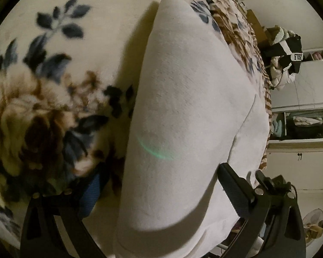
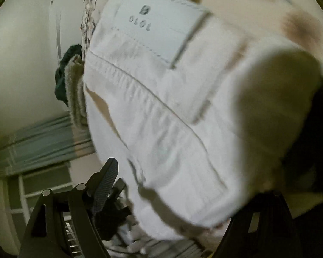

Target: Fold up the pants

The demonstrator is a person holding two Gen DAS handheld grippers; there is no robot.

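In the left wrist view, the white pants are seen draped as a long rounded fold over the floral blanket, which is taken here as the landmark. The cloth runs from the far end of the blanket toward the camera and passes between the fingers of the left gripper. One finger is shown on the blanket side of the fabric, the other on the room side. The jaws are set wide apart with the thick fold between them, but whether the cloth is actually pinched cannot be told. Beyond the blanket's far edge, a wardrobe and a heap of clothes are visible.

In the right wrist view, the waist end of the pants is shown close up and blurred, with a back patch printed "1010". The fabric fills the span of the right gripper; one finger is clear, the other is hidden, so the grip cannot be judged.

A lengthwise fold is judged to be in hand. Next, both ends would need to be carried together and laid flat on the blanket, edges aligned.
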